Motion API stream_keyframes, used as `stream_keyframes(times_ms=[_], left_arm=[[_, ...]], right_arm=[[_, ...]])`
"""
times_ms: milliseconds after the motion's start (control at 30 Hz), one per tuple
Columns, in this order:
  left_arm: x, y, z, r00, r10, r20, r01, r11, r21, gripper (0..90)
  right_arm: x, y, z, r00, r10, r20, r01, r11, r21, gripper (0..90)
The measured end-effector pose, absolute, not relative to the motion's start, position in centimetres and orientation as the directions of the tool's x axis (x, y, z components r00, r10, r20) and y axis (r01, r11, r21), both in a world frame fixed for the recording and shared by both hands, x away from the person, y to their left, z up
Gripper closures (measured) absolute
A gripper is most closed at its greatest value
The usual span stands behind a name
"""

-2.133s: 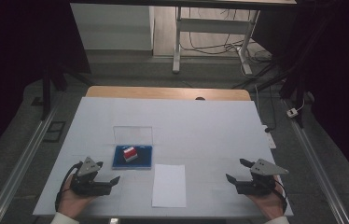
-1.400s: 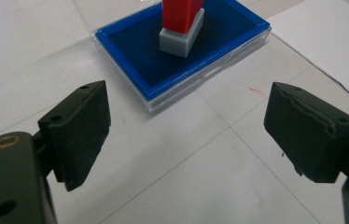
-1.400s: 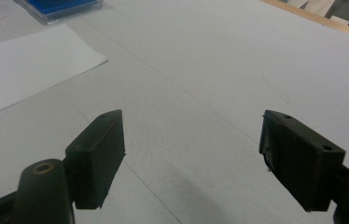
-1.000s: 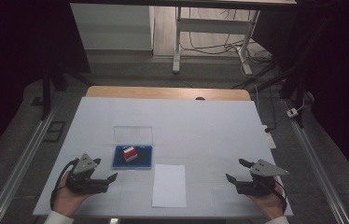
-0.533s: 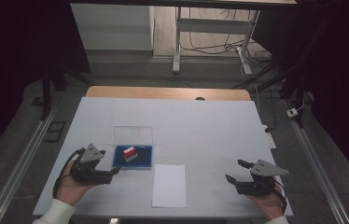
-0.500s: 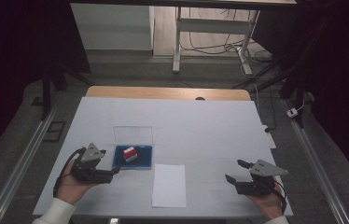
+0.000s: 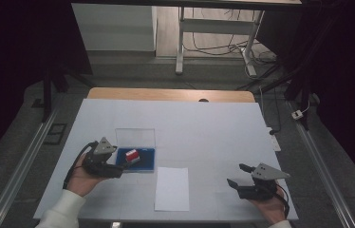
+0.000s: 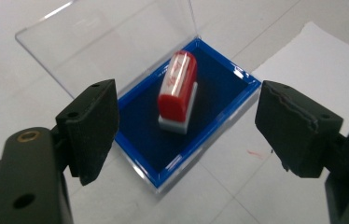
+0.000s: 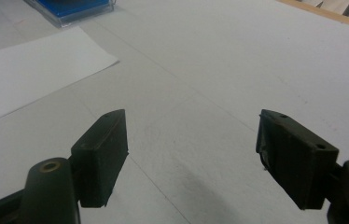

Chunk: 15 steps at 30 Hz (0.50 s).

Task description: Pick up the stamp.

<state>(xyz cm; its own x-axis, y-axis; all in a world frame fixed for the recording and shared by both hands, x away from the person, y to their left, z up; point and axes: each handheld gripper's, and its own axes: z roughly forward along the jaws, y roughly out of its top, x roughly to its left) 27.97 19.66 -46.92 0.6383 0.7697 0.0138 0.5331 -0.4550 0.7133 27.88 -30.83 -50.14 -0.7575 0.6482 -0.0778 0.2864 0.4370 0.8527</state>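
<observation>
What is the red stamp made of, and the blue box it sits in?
The stamp looks like glossy red plastic on a white base: light glints off its rounded top. The box seems hard blue plastic with a dark, matte, felt-like pad inside. Its raised lid looks like clear plastic, since the table shows through.
</observation>
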Motion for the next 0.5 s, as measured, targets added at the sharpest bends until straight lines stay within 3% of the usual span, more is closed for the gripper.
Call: stream_keyframes(times_ms=[500], left_arm=[[30.3,18.0,-46.0,0.684,0.728,0.044,0.508,-0.519,0.687,26.0]], right_arm=[[27.9,-30.3,-50.6,-0.780,0.621,-0.073,0.290,0.462,0.838,26.3]])
